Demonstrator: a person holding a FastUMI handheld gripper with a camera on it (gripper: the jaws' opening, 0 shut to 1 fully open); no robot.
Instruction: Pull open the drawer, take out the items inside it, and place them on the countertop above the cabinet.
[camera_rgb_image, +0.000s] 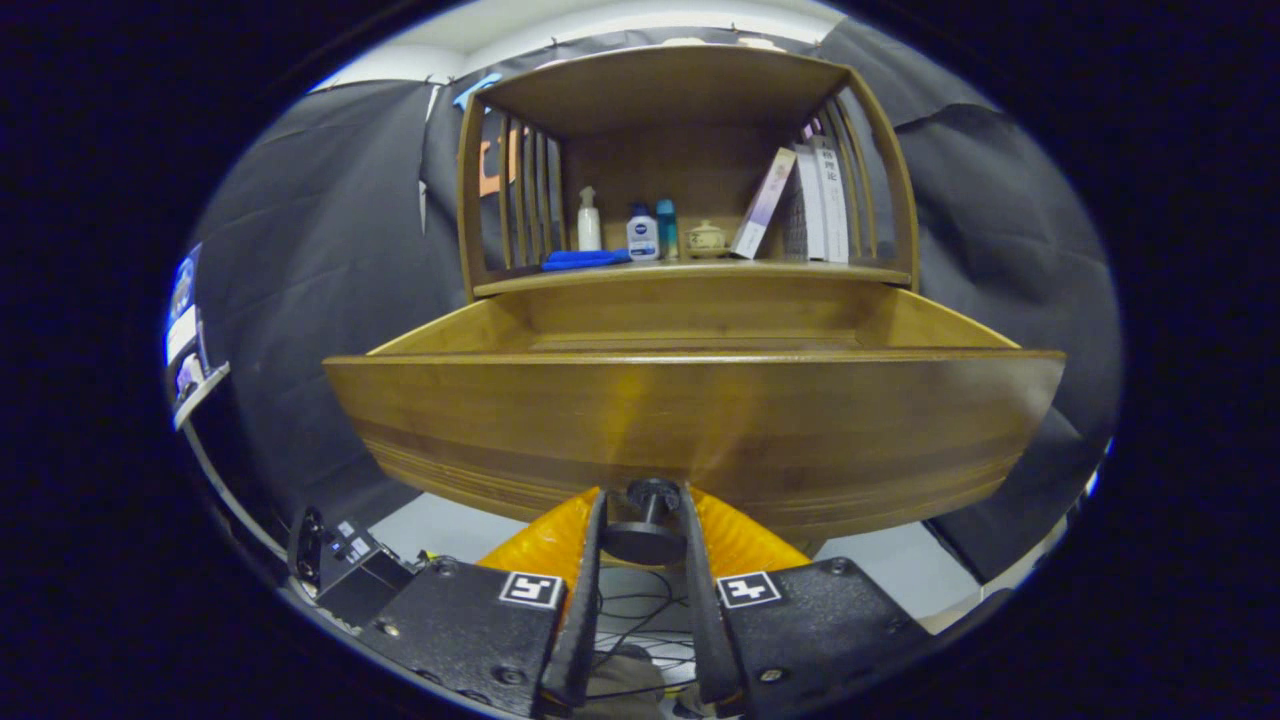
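Note:
The wooden drawer (690, 420) stands pulled out of the cabinet toward me, its front panel wide across the view. A dark round knob (645, 525) sticks out from the panel's lower middle. My gripper (643, 530) is shut on that knob, one finger on each side of it. The drawer's inside is hidden behind the front panel; I only see its side walls and back edge. Above the drawer lies the countertop (820, 272) of the cabinet, under a wooden shelf frame.
On the countertop stand a blue cloth (583, 259), a white pump bottle (589, 222), two small bottles (643, 233), a small lidded pot (706, 238) and leaning books (805, 205). A dark box (340, 562) and cables lie on the floor below.

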